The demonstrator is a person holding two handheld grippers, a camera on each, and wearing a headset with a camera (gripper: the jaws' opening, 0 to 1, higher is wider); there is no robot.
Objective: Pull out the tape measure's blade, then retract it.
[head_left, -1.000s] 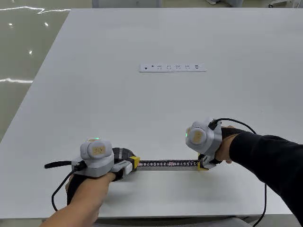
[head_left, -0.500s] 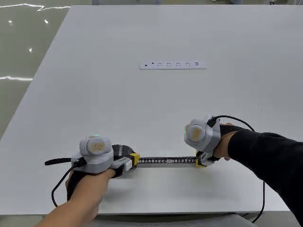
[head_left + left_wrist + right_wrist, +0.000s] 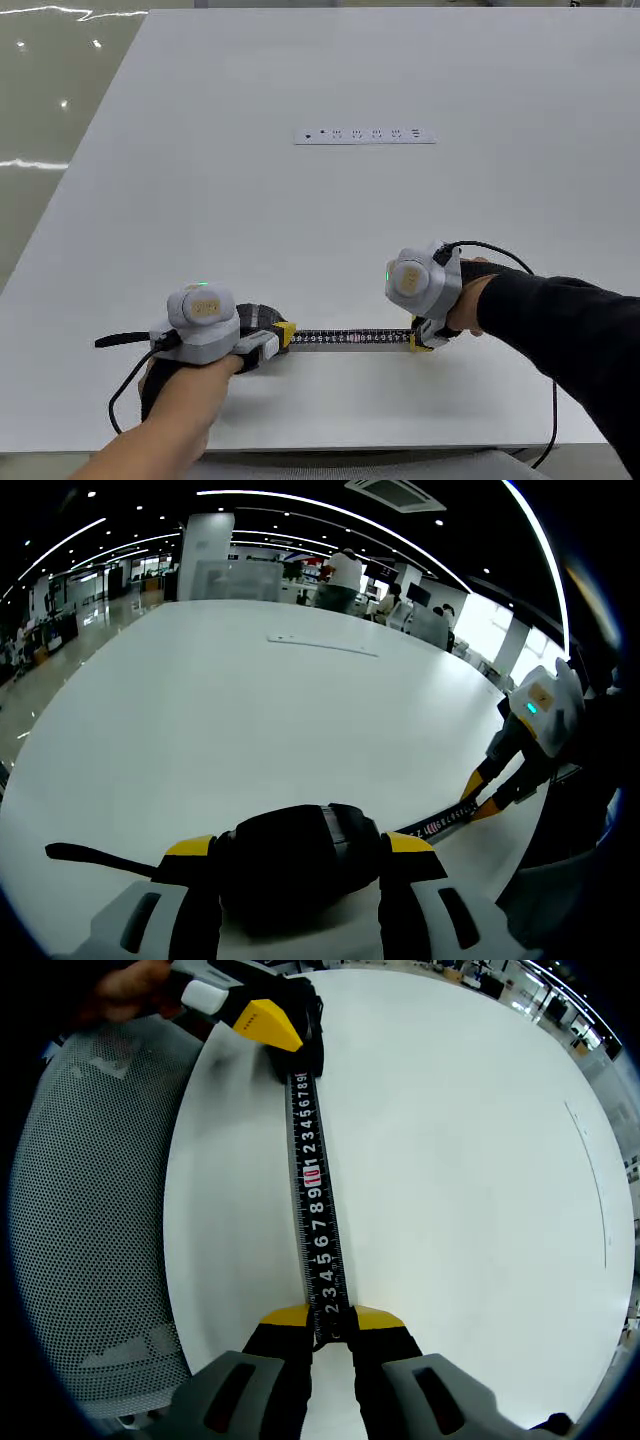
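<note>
Black-cased tape measure (image 3: pixel 258 326), lying well to the near side of the power strip (image 3: pixel 365 136), is clamped by the left gripper (image 3: pixel 300 848), its blade (image 3: pixel 318 1200) tip is pinched by the right gripper (image 3: pixel 330 1318), and the blade is best kept straight, level with the case mouth.

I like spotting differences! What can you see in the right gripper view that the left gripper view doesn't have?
Right gripper view's own: numbers on the blade big enough to read, with a red 10, and a mesh chair seat beside the table. Left gripper view's own: a black wrist strap lying on the table, and people far behind. Shared: the white table, the pulled-out blade, and the tape measure's black case, clamped in the left hand-held gripper, while the right hand-held gripper pinches the blade's tip.
</note>
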